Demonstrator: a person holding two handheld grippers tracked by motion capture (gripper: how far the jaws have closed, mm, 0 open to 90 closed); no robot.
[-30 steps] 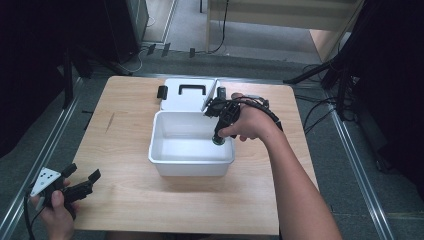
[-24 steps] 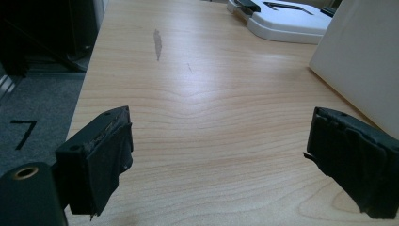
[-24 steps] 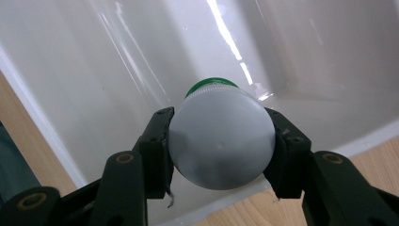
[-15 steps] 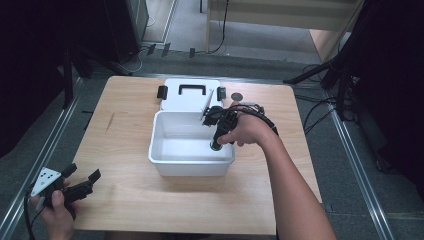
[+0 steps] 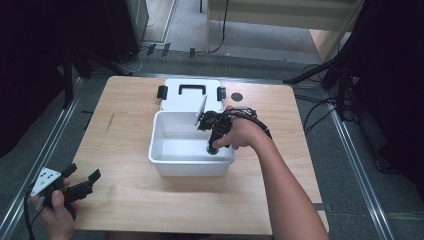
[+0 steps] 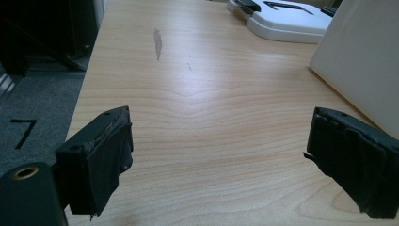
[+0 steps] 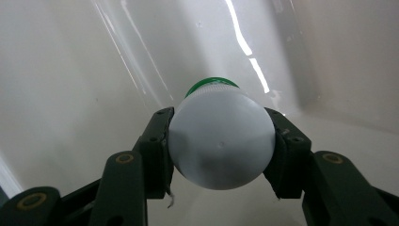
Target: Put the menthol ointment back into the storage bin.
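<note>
A white bin point(image 5: 165, 161) stands in the middle of the wooden table point(image 5: 125, 130). My right gripper point(image 5: 214, 146) reaches down into the bin's right side. Its jaws are shut on a small white bottle point(image 7: 221, 139) with a green cap point(image 7: 209, 84), held with the cap pointing down toward the bin's floor point(image 7: 70, 94). My left gripper point(image 5: 80, 182) hovers at the table's front left corner, open, with nothing between its fingers point(image 6: 101, 160). The bin's wall point(image 6: 362, 61) lies to its right.
The bin's white lid point(image 5: 187, 97) with a black handle and black latches lies flat behind the bin. A small dark round disc point(image 5: 237, 96) sits on the table right of the lid. A dark scuff point(image 6: 157, 42) marks the wood at the left.
My right gripper has moved toward the person and lower into the bin with the bottle. The left gripper has stayed where it was.
</note>
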